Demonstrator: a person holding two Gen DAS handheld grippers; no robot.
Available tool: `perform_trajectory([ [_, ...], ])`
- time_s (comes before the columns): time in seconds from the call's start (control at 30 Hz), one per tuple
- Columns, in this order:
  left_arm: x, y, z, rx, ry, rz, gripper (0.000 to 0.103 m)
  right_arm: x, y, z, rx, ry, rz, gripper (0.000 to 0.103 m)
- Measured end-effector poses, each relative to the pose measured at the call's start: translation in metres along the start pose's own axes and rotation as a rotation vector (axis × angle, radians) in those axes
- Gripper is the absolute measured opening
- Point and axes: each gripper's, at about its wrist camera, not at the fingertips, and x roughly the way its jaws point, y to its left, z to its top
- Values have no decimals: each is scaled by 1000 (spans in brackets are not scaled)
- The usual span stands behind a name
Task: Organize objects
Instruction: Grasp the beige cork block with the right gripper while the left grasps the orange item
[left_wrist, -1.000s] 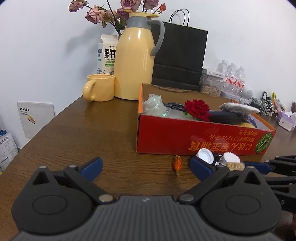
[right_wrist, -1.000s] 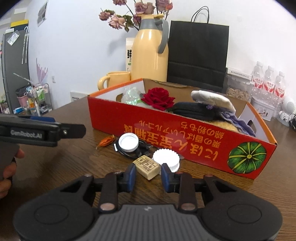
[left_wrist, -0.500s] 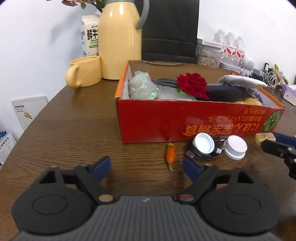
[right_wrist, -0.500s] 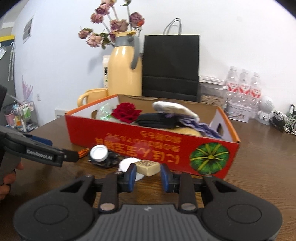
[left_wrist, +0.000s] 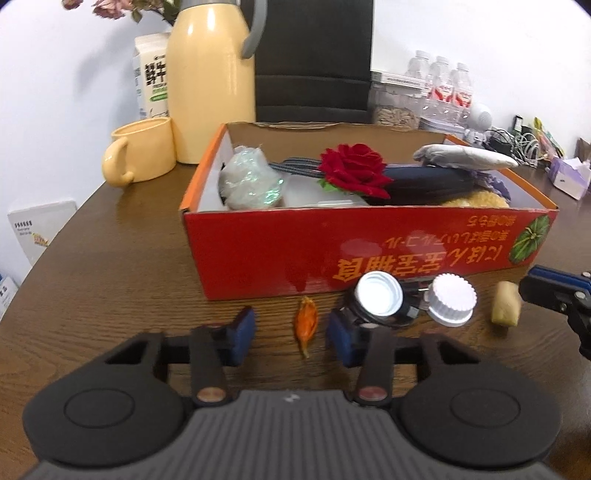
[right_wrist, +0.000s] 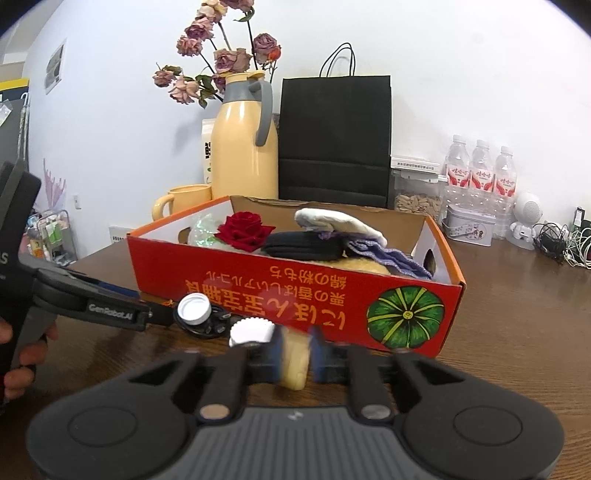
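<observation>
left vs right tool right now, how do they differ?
The left tool is open, pads wide apart around the small orange piece on the table, touching nothing. The right tool is shut on the tan block. The left one sits near the box's left part, the right one near its pumpkin-print end. Both point at the box's red front wall.

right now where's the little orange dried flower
In the left wrist view the orange dried flower lies on the table just in front of the red box, between the open left hand-held gripper's fingers, left of the silver-lidded jar.
</observation>
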Motion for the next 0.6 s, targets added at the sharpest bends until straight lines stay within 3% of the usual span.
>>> perform_trajectory([
  [0.03, 0, 0, 0, 0, -3, -10, 21, 0, 0, 0, -1, 0, 0, 10],
  [0.07, -1, 0, 0, 0, -4, -19, 14, 0, 1, 0, -1, 1, 2, 10],
  [0.2, -3, -2, -2, 4, -21, -40, 14, 1, 1, 0, 2, 5, 0, 11],
  [0.27, -6, -3, -3, 2, -36, -34, 14, 2, 0, 0, 8, 12, -4, 16],
  [0.3, -7, -2, -3, -2, -41, -34, 14, 3, 0, 0, 12, 21, -3, 21],
  [0.37, -8, 0, -4, -13, -50, -30, 14, 6, -1, 0, 18, 38, -4, 54],
  [0.43, -10, 2, -5, -24, -56, -33, 14, 11, -4, 0, 34, 70, -20, 68],
  [0.53, -13, 3, -7, -25, -67, -36, 14, 25, -11, 2, 57, 125, -18, 66],
  [0.6, -16, 3, -7, -25, -79, -37, 14, 36, -15, 3, 63, 163, -8, 56],
])
